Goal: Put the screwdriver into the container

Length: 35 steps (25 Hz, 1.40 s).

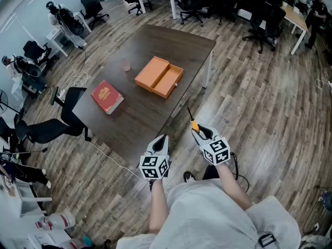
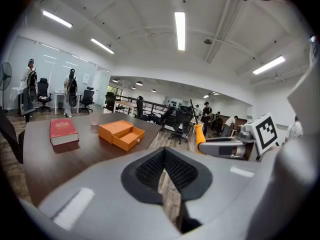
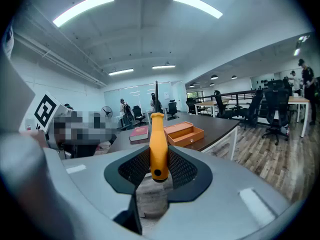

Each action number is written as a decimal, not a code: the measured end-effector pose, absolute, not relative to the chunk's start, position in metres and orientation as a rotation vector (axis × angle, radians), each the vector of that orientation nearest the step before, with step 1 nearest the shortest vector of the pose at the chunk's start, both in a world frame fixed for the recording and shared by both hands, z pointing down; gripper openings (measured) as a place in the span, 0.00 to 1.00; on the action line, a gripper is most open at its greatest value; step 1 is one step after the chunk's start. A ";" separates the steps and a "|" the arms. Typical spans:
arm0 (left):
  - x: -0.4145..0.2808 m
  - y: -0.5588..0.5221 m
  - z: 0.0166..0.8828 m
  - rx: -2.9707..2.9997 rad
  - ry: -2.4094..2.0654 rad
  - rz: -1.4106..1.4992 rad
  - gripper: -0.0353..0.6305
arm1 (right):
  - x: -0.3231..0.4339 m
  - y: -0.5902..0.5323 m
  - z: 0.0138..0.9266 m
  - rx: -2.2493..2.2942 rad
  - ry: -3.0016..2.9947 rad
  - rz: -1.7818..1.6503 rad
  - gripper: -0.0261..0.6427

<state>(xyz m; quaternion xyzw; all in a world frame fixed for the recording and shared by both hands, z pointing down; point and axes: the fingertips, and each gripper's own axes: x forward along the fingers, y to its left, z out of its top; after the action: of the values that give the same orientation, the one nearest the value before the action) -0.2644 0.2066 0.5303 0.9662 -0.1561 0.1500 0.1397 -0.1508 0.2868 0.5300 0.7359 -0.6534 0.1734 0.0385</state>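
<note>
While both tools are hanging in front of me over the plank floor, I am counting two grippers and reading them in turn. The left gripper point(image 1: 162, 138) is carrying nothing, its dark ribbed pads closing to a point at the tips with only a sliver of floor showing behind them. The right gripper point(image 1: 200, 130) is clamping its pads on the screwdriver point(image 3: 158, 143), one on each side of the handle. That handle is looking smooth and bright orange, ending in a rounded butt with a small dark hole in it and a slight collar at the front, where a thin black shaft is running on toward the table point(image 1: 176, 43). I am seeing just one screwdriver, and it is hanging off the tabletop, over the floor just beside the table's near edge. Farther out, on the single dark brown table, three things are lying apart: one red book point(image 1: 107, 96) nearest, one orange container point(image 1: 160, 77) past it, one part flat-topped and the other an open shallow tray, and one small pale cup point(image 1: 126, 66) beyond the book. Office chairs and other desks are standing in the distance.
</note>
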 end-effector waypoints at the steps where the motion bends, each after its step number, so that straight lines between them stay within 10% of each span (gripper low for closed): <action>1: -0.264 0.208 0.531 2.791 -0.450 0.433 0.13 | -0.150 0.289 0.530 2.257 -2.002 0.531 0.20; 35: -0.208 0.115 0.532 2.780 -0.482 0.442 0.14 | -0.072 0.205 0.544 2.284 -2.043 0.615 0.20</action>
<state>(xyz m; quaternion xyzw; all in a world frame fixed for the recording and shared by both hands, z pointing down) -0.2076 0.1150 0.5323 0.9635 -0.1670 0.1532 0.1425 -0.0723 0.2050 0.5437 0.7308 -0.6535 0.1968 0.0079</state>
